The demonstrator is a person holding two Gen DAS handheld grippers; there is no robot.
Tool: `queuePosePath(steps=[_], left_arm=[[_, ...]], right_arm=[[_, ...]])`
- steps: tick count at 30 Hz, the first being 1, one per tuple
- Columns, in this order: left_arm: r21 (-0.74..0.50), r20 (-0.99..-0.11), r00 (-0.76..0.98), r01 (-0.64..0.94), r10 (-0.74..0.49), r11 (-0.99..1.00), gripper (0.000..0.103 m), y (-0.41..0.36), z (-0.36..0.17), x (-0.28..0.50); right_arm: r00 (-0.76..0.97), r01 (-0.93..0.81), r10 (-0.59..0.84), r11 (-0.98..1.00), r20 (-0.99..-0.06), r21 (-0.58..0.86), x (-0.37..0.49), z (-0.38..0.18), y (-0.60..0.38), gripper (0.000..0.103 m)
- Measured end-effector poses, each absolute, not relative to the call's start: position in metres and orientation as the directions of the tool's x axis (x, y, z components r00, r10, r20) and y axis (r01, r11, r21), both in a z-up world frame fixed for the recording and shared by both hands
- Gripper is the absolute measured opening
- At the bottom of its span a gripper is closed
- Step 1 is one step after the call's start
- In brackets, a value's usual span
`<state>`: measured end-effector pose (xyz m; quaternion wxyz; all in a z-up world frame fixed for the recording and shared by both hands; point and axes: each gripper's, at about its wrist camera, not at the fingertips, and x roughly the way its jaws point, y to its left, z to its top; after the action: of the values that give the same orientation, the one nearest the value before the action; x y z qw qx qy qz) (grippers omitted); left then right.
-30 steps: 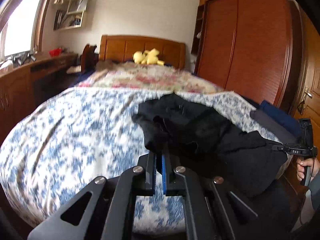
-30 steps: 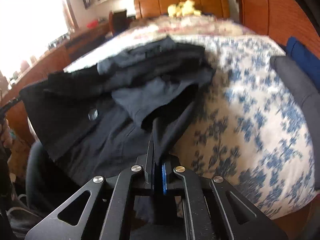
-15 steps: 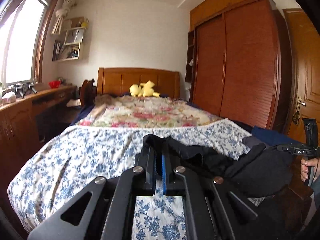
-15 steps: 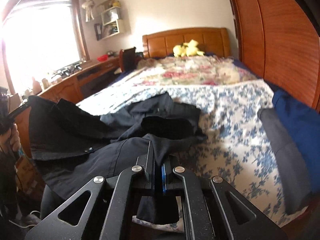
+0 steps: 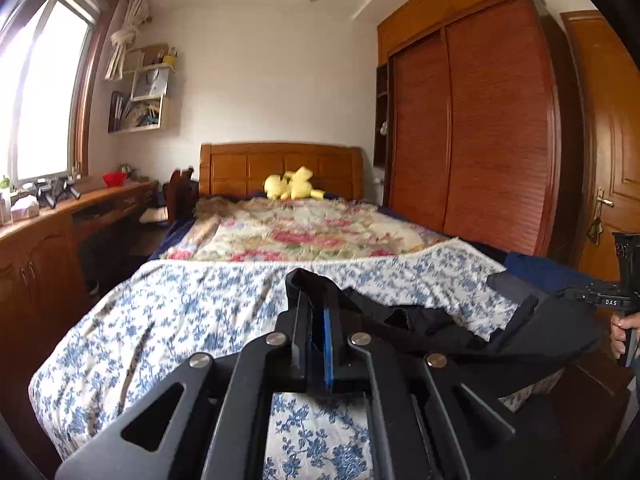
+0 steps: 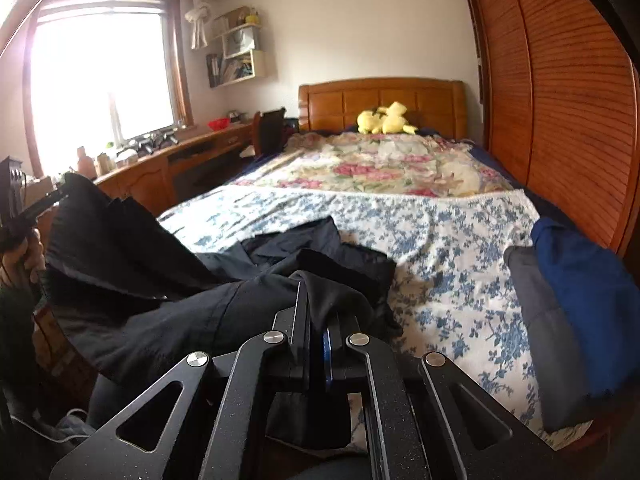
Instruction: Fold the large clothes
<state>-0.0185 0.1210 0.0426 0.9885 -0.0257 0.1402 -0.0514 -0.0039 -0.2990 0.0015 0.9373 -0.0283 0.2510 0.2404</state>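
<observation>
A large black garment (image 5: 552, 332) (image 6: 132, 272) hangs stretched between both grippers above the foot of the bed. My left gripper (image 5: 316, 312) is shut on one edge of the cloth, which wraps over its fingertips. My right gripper (image 6: 318, 312) is shut on another edge, with dark fabric draped over its tips and hanging below. The rest of the garment lies crumpled on the blue-flowered bedspread (image 5: 180, 320) (image 6: 460, 280). In the left wrist view the right gripper (image 5: 608, 300) shows at the far right, a hand on its handle; in the right wrist view the left gripper (image 6: 40, 204) shows at the far left.
Folded grey (image 6: 548, 340) and blue (image 6: 580, 280) clothes lie at the bed's right edge. A yellow plush toy (image 5: 294, 188) sits by the wooden headboard. A wardrobe (image 5: 480, 128) stands close on the right, a long desk (image 5: 60, 220) under the window on the left.
Both grippers rose and tilted up, lifting the black garment off the bedspread. The cloth went from a heap on the bed to a span held between them.
</observation>
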Motion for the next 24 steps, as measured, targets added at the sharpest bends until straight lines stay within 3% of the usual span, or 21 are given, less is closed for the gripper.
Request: queuePosePath(steps=[11,24], left_arm=[[-0.087,-0.375,0.925,0.022,-0.054,0.996,0.003,0.13,-0.019,0.069],[-0.07,-0.34,0.94,-0.015,-0.01,0.997,0.003,0.133,-0.039,0.177]], right_arm=[[0.738,-0.432,0.391,0.9,-0.55,0.06,0.067,-0.069,-0.289,0.002],[0.759,-0.386,0.296,0.922,-0.58,-0.035,0.213,-0.114,-0.258,0.002]])
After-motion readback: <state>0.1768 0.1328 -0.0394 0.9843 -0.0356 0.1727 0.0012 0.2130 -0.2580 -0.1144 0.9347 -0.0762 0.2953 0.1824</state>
